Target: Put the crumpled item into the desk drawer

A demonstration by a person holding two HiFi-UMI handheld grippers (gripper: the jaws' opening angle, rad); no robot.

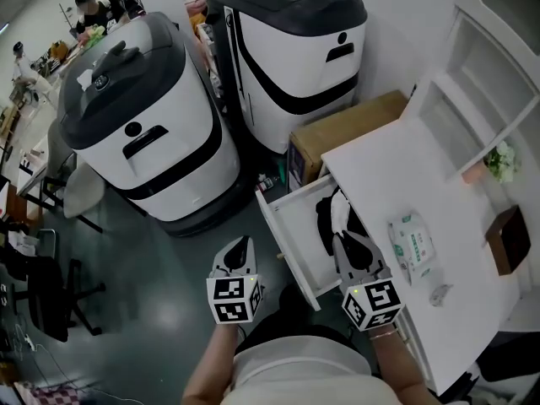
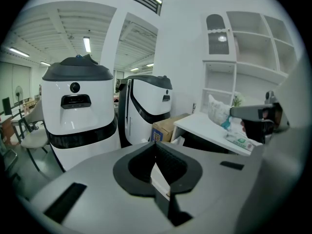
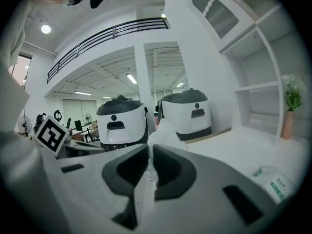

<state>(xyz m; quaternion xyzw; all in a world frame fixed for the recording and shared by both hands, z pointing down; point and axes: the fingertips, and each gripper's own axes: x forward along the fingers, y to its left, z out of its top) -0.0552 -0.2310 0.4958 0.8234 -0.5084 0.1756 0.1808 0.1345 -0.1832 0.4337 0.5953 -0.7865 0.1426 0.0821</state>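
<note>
The right gripper had its jaws closed tight on the crumpled white item, just above the open desk drawer. The left gripper hung beside the drawer, jaws together and empty. The placing step seemed to be in hand; the next move probably called for lowering the item and opening the jaws.

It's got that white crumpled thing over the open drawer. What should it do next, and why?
Probably lower the right gripper a little and open its jaws: they are shut on the crumpled item, which hangs over the open drawer.
</note>
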